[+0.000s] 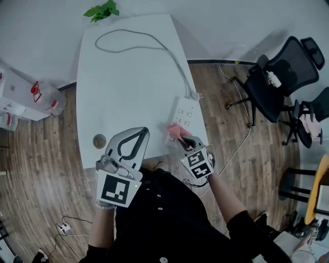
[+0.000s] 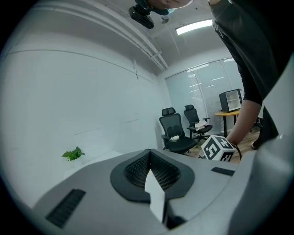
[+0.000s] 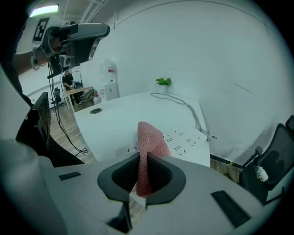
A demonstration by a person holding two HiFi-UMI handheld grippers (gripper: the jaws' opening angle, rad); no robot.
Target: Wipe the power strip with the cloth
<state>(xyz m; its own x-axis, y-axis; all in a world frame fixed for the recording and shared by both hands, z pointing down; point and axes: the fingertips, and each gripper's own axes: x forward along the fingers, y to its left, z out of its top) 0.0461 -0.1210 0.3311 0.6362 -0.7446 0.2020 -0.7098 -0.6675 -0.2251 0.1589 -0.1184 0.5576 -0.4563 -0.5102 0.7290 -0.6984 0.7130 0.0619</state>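
The white power strip (image 1: 184, 118) lies near the right edge of the white table (image 1: 123, 87), and its grey cable (image 1: 139, 40) loops toward the far end. My right gripper (image 1: 181, 137) is shut on a pink mesh cloth (image 1: 176, 130), which hangs over the strip's near end. In the right gripper view the cloth (image 3: 149, 140) stands up between the jaws of my right gripper (image 3: 143, 160), with the power strip (image 3: 186, 140) just beyond. My left gripper (image 1: 145, 131) hovers over the table's front edge, shut and holding nothing. The left gripper view shows my left gripper (image 2: 149, 155) aimed at the wall, away from the strip.
A round cable grommet (image 1: 99, 140) sits at the table's front left. A small green plant (image 1: 103, 10) stands at the far edge. Black office chairs (image 1: 280, 82) are on the right, water bottles (image 1: 47, 97) on the left, and cables (image 1: 67, 226) trail on the wooden floor.
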